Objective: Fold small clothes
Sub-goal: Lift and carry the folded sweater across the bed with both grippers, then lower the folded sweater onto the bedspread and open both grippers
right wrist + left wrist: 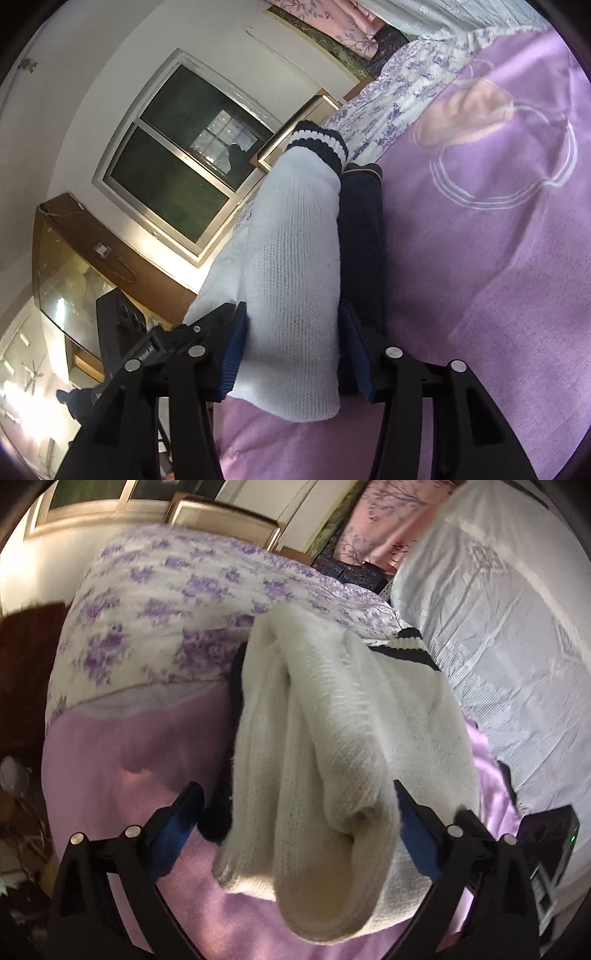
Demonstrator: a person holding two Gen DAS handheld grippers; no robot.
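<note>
The right gripper (291, 354) has its jaws clamped on the white sock (291, 258), with a dark sock (360, 236) alongside, apparently to pair them. The left gripper (295, 830) has jaws apart around the white sock's bunched end, above the bed (110, 746), probably ready to fold.

The right gripper (291, 343) pinches low in the frame. The left gripper (295, 812) is spread wide apart.

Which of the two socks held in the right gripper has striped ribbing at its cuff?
The white sock: its cuff carries dark navy bands. The dark navy sock pressed against it, on the side toward the purple blanket, shows only a thin tan line at its cuff.
</note>
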